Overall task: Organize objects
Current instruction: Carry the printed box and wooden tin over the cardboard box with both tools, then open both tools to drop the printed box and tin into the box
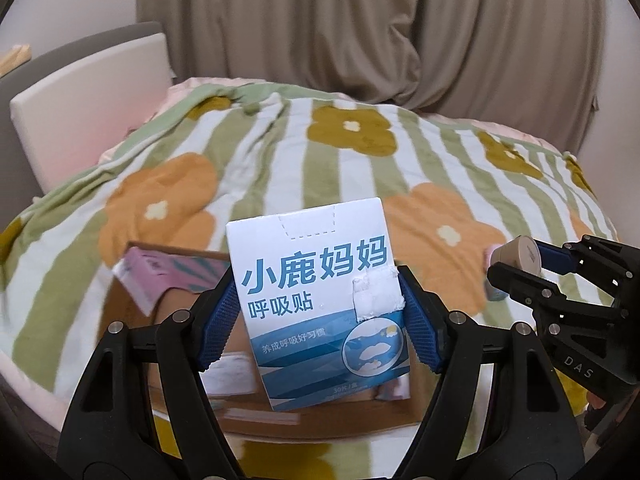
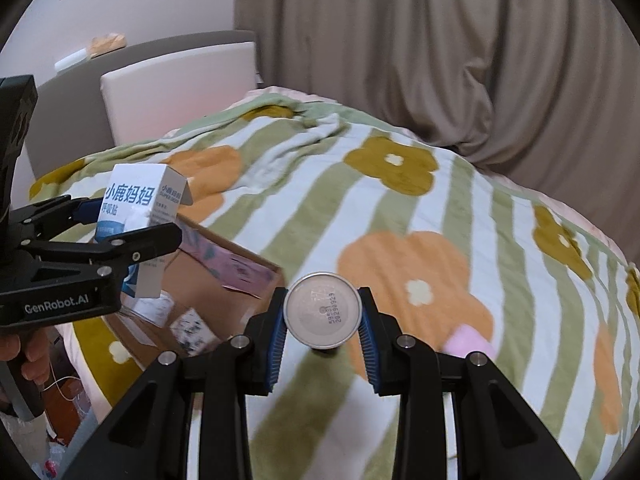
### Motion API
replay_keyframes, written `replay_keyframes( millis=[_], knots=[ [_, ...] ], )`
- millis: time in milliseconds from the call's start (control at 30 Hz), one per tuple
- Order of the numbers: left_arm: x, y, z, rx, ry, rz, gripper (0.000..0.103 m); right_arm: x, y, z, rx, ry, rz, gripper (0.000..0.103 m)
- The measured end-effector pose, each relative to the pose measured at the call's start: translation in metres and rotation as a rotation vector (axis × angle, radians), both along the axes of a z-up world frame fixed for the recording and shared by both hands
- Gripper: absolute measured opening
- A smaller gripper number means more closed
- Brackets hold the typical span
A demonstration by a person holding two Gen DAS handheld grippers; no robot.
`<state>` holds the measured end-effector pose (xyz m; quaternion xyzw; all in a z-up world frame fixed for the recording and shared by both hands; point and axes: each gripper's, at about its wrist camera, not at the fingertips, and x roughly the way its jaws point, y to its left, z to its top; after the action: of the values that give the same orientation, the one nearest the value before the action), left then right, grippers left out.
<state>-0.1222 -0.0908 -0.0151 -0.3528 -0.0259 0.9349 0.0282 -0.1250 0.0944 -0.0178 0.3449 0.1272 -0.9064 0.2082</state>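
Observation:
My left gripper (image 1: 320,316) is shut on a white and blue box with Chinese lettering (image 1: 316,292) and holds it above an open cardboard box (image 1: 132,308) on the bed. The same white and blue box (image 2: 132,208) and left gripper (image 2: 120,224) show at the left of the right wrist view. My right gripper (image 2: 323,322) is shut on a small round beige container (image 2: 322,310), bottom facing the camera, held above the blanket. That container (image 1: 518,256) and right gripper (image 1: 520,268) show at the right of the left wrist view.
The cardboard box (image 2: 248,280) holds a pink package (image 1: 156,276) and other small packs. A small pink object (image 2: 470,344) lies on the flowered green-striped blanket (image 1: 320,160). A headboard (image 1: 88,100) stands at the left and grey curtains (image 1: 400,32) hang behind.

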Motion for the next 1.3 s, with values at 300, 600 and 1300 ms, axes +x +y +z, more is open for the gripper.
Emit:
replay_keyframes(
  millis=[300,600,1300],
  knots=[
    [0.0,-0.06,-0.021,0.007,-0.035,0.056,0.071,-0.004,-0.063,-0.019,0.009,-0.045,0.081,0.031],
    [-0.003,-0.113,-0.057,0.031,-0.094,0.11,0.071,-0.009,-0.123,-0.047,0.036,-0.11,0.157,0.031],
    [-0.027,-0.149,-0.123,0.03,-0.214,0.099,0.071,-0.015,-0.175,-0.103,0.087,-0.217,0.222,0.031]
  ],
)
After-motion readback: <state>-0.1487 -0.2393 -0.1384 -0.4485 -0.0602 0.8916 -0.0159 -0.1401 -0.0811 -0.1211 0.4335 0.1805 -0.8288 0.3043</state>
